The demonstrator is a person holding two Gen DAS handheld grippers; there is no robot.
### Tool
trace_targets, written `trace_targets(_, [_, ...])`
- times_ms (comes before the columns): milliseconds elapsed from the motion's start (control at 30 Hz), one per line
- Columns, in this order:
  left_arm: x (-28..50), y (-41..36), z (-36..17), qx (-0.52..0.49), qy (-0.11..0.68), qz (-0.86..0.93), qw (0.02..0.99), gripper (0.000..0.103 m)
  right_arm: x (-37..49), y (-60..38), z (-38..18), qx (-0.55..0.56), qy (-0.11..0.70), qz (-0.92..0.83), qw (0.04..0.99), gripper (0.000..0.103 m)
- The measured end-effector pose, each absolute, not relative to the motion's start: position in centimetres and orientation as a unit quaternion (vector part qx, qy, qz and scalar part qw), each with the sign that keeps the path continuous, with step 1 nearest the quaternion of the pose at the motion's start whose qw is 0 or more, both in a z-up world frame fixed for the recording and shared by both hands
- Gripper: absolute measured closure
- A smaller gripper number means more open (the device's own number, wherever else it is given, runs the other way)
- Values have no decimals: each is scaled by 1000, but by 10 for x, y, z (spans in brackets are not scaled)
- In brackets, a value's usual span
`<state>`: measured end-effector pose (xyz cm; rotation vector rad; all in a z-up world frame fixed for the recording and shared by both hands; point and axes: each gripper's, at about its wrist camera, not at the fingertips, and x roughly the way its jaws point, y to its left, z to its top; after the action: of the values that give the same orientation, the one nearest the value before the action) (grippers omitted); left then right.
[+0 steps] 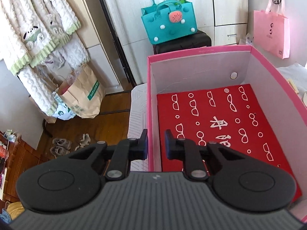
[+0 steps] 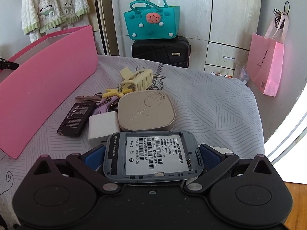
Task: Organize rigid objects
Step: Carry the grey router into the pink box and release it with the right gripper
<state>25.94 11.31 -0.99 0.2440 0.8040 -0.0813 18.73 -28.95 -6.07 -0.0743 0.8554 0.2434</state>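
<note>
My right gripper is shut on a grey router with its back cover off, label side up, low over the bed. Beyond it lie a white charger, a beige square case, a black battery, keys and a cream hair claw. My left gripper is a little open and straddles the near left wall of the pink box. A red sheet printed with glasses lines the box's bottom. The box shows as a pink wall in the right wrist view.
The bed has a grey patterned cover. A black suitcase with a teal bag stands behind it. A pink paper bag hangs on the right wall. Paper bags and slippers lie on the wooden floor.
</note>
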Motion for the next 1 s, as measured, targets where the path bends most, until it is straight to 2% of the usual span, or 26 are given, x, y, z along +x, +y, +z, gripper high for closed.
trace_targets(167, [259,110,-10,139,387,-31,911,96,188,-291,-58,-30,416,107,902,1])
trace_targets(367, [253,115,-6,143,374,-44,915,97,181,-287,-39,-33,389,99,915,1])
trace_targets(600, [258,115,-4,134,377,-42,916,98,182,-251,17,3,358,209,910,1])
trace_targets(733, [258,113,-4,143,374,-40,915,98,189,-199,53,-17,336,275,900,1])
trace_targets(867, [249,110,-7,146,354,-34,923,98,209,-139,65,-42,360,299,883,1])
trace_targets(1000, [253,121,-1,101,365,-46,924,100,247,-93,64,-33,403,312,860,1])
